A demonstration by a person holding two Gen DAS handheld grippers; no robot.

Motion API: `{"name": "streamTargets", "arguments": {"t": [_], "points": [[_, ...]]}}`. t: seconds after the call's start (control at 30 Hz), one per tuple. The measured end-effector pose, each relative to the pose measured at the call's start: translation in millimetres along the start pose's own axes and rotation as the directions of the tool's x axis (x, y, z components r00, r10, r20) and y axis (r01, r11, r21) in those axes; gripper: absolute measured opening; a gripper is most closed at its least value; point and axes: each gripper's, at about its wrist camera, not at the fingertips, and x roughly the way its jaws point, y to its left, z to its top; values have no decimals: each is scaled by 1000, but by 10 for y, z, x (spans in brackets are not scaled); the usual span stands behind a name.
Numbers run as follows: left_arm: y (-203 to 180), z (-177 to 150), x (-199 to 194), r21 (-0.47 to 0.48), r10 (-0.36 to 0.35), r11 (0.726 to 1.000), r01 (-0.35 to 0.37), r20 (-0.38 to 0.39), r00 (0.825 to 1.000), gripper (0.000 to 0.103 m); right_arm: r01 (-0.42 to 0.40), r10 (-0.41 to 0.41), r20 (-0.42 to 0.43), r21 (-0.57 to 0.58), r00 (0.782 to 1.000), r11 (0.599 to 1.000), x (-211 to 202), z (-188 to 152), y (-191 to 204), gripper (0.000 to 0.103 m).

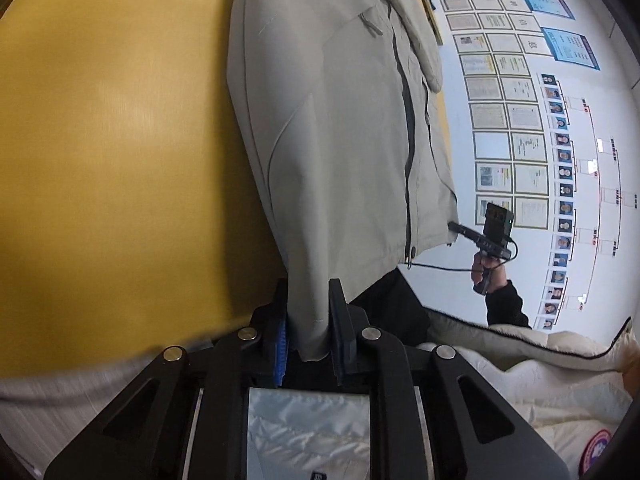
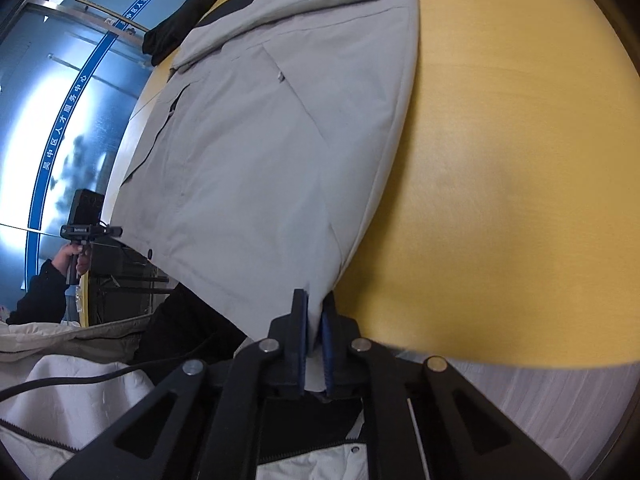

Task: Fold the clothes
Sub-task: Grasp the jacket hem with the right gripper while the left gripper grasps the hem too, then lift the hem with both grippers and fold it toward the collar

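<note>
Our left tongs (image 1: pixel 308 312) and right tongs (image 2: pixel 316 320) each pinch the grey jacket's (image 1: pixel 340 120) hem on our yellow bench (image 1: pixel 120 140).

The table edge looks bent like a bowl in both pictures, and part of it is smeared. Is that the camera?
Yes: in both wrist views the fisheye lens curves the yellow table and darkens the corners. Left wrist view: the wall frames bow, and the table's near edge is blurred. Right wrist view: the glass wall glares white-blue; the jacket stays sharp.
</note>
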Motion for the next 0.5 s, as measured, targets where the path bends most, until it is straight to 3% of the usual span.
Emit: {"name": "streamTargets", "arguments": {"t": [0.1, 0.2, 0.3, 0.5], "points": [[-146, -280, 83, 8, -28, 1000, 28, -13, 1000, 15, 21, -21, 40, 12, 999, 1000, -168, -105, -64, 5], [-294, -363, 75, 11, -75, 997, 75, 31, 997, 15, 5, -5, 86, 6, 996, 1000, -301, -139, -49, 4], [-405, -336, 41, 4, -147, 989, 148, 85, 985, 15, -19, 21, 109, -21, 994, 1000, -383, -126, 15, 3], [-631, -161, -164, 11, -229, 973, 231, 184, 956, 15, -142, 149, 147, -57, 978, 988, -524, 25, 239, 3]]}}
